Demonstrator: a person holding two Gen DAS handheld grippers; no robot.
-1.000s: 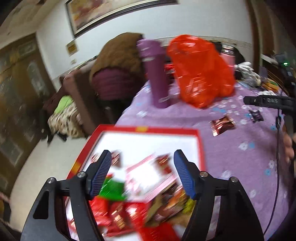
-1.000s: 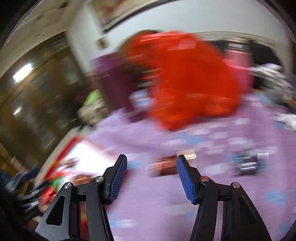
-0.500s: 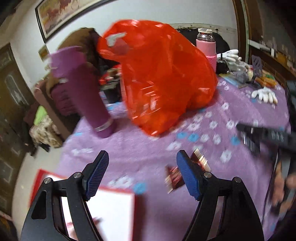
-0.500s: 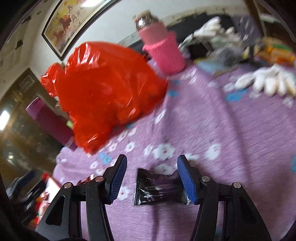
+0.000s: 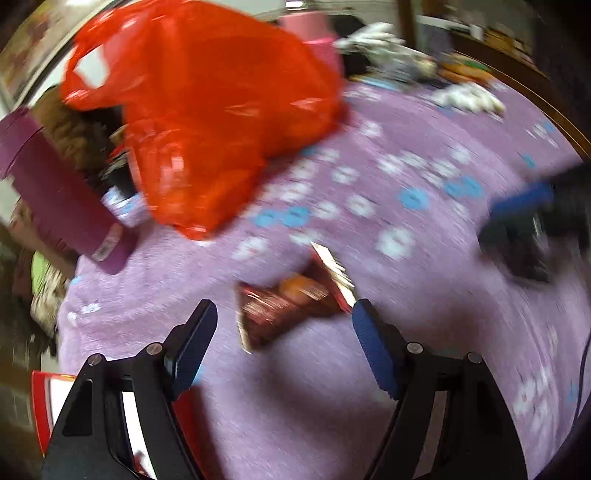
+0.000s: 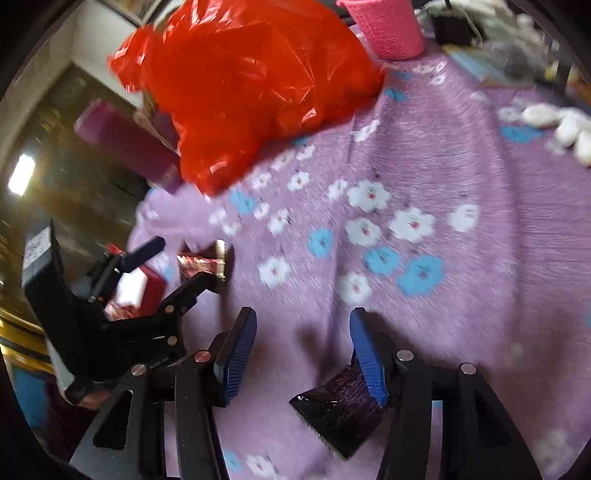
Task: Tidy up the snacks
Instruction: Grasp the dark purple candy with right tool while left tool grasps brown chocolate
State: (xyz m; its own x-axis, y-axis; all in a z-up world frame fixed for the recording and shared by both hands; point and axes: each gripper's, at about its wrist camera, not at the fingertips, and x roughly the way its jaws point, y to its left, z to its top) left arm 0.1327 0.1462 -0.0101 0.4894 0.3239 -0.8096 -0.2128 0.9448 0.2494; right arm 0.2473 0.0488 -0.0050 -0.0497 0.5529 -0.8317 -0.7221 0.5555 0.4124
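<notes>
A red-brown snack packet (image 5: 291,306) lies on the purple flowered tablecloth (image 5: 424,332), just ahead of and between the fingers of my open, empty left gripper (image 5: 284,332). It also shows in the right wrist view (image 6: 201,264), with the left gripper (image 6: 173,264) around it. My right gripper (image 6: 303,347) is open; a dark purple snack packet (image 6: 340,410) lies on the cloth under its right finger, not clamped. The red snack box (image 5: 40,410) shows at the lower left and in the right wrist view (image 6: 138,291).
A big orange-red plastic bag (image 5: 207,110) stands at the back of the table, a purple flask (image 5: 62,199) to its left and a pink-sleeved bottle (image 6: 384,26) behind. White gloves (image 6: 561,125) lie at the right. The right gripper shows blurred at the right edge (image 5: 535,221).
My left gripper moved from over the snack box out across the cloth to the red-brown packet. My right gripper swung to the dark packet and dropped down close over it.
</notes>
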